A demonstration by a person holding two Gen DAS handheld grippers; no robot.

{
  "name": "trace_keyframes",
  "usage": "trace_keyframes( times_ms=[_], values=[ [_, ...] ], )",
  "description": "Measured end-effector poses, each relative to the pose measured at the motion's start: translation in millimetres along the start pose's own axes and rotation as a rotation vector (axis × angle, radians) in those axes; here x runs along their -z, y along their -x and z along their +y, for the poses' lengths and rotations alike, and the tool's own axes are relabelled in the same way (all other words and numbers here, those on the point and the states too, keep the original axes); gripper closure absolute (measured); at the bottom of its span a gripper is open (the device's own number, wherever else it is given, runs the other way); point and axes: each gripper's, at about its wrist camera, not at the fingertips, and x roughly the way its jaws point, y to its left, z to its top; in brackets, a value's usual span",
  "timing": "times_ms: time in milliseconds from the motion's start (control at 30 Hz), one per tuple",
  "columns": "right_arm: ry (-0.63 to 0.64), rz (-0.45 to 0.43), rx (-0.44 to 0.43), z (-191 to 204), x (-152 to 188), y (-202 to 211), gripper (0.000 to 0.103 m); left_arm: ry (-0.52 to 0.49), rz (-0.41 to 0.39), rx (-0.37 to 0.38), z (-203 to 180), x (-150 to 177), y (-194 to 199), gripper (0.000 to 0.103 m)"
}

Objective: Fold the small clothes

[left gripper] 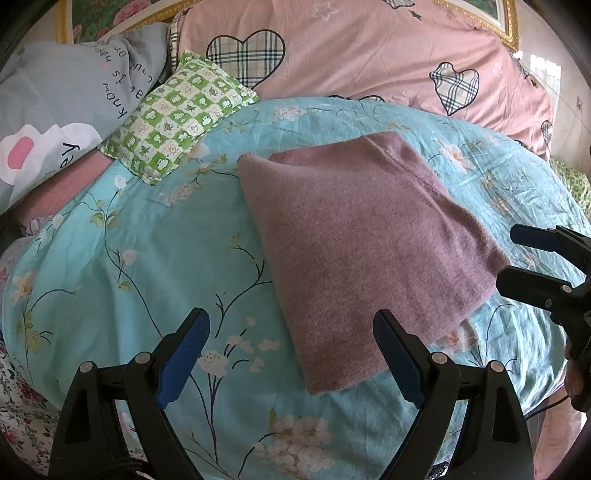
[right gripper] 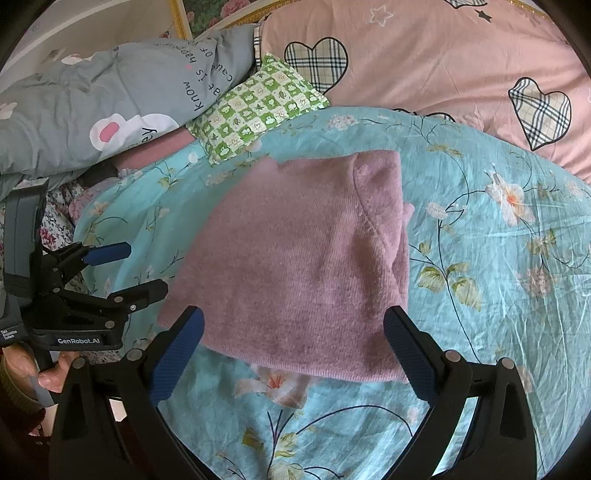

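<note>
A mauve knitted garment [left gripper: 362, 240] lies folded into a flat rectangle on the turquoise floral bedspread [left gripper: 129, 240]; it also shows in the right wrist view [right gripper: 303, 266]. My left gripper [left gripper: 291, 328] is open and empty, just short of the garment's near left edge. My right gripper [right gripper: 293, 325] is open and empty, with its fingers over the garment's near edge. The right gripper shows at the right edge of the left wrist view [left gripper: 517, 254], beside the garment's right corner. The left gripper shows at the left of the right wrist view [right gripper: 144, 269].
A green checked small pillow [left gripper: 173, 118] lies at the far left of the bedspread. A grey printed pillow [left gripper: 62, 96] lies behind it. A pink quilt with plaid hearts [left gripper: 369, 55] lies along the back. A gold picture frame [left gripper: 506, 18] hangs behind.
</note>
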Motion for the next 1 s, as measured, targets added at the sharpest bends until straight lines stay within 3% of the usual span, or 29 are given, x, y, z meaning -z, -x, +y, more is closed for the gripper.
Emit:
trace_keyframes(
  times_ms=[1000],
  values=[
    [-0.012, -0.029, -0.018, -1.7, -13.9, 1.6, 0.005, -0.013, -0.034, -0.03, -4.1, -10.8, 2.5, 0.012]
  ],
)
